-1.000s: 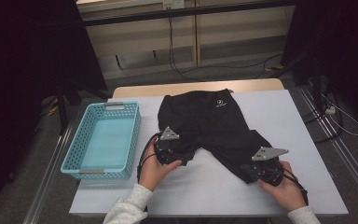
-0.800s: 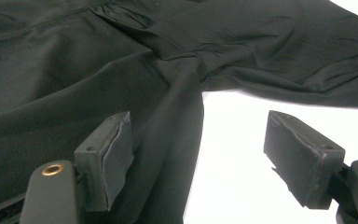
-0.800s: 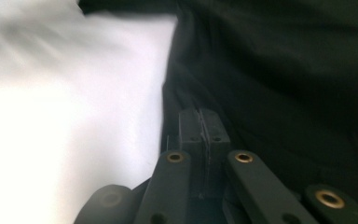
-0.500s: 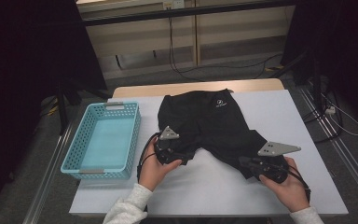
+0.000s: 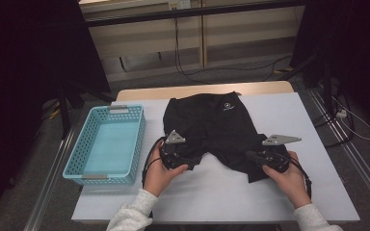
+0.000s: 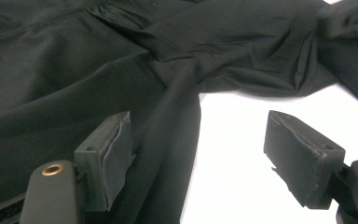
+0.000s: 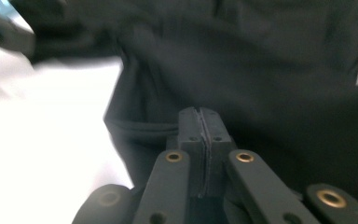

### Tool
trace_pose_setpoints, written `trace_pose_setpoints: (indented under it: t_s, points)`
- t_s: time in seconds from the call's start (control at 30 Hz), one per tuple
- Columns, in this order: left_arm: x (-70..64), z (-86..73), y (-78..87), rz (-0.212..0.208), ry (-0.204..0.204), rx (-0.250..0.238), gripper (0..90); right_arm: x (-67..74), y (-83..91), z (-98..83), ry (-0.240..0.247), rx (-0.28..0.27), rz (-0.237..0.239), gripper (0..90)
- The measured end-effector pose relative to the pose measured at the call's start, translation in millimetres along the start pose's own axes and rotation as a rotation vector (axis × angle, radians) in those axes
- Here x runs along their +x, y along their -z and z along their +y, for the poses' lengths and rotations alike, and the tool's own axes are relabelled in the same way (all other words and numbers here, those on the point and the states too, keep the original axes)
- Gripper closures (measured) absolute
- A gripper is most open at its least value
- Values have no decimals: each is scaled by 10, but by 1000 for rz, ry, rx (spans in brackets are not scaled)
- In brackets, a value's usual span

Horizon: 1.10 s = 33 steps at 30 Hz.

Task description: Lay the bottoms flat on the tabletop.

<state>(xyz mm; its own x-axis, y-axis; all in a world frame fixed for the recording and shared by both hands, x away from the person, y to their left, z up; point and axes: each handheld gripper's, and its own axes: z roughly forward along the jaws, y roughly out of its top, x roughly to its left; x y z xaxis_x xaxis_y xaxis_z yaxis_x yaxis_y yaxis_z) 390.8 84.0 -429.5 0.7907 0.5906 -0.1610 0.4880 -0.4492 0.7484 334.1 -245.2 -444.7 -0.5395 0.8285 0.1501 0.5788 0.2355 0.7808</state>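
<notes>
Right tongs [image 5: 256, 156] are clamped on the near leg hem of the black shorts [image 5: 217, 127]; left tongs [image 6: 209, 154] stand open over the other leg, gripping nothing. Shorts lie spread on the surface [image 5: 298, 125] beyond both tongs, unfolded. Blue basket [image 5: 107, 144], left of the left tongs, holds nothing; folding and stowing apparently remain.

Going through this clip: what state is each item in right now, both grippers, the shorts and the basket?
left gripper: jaws open, one leg's hem edge lying between them, unpinched.
right gripper: jaws shut; whether cloth is pinched, cannot tell.
black shorts: spread flat on the table, unfolded, logo side up.
blue basket: upright, empty, beside the shorts.
table: white top, bearing the shorts and the basket.
</notes>
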Motion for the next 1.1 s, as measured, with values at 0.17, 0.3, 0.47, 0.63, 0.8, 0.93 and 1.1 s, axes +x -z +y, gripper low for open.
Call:
trace_pose_setpoints:
  t_s: [0.17, 0.3, 0.47, 0.63, 0.8, 0.93, 1.1]
  points:
    - [-10, 19, 29, -2, -5, -7, 240, 18, 51, -12, -2, -35, -50, 662]
    - [-8, 7, 27, 0, 2, -7, 240, 0, 269, -40, -28, -76, -55, 700]
    - [3, 16, 40, 3, 0, -6, 240, 33, 422, -188, -31, -24, -47, 737]
    - [-10, 31, 40, -1, 0, -12, 238, 52, 296, -259, -5, 41, -34, 711]
    - [19, 23, 42, 1, 10, -11, 234, 87, 161, -279, 37, 90, -45, 773]
    - [21, 28, 58, 1, 10, -15, 232, 63, 139, -247, 19, 77, -32, 864]
    - [23, 29, 55, -2, 16, -14, 228, 93, 211, -233, 30, 57, -20, 872]
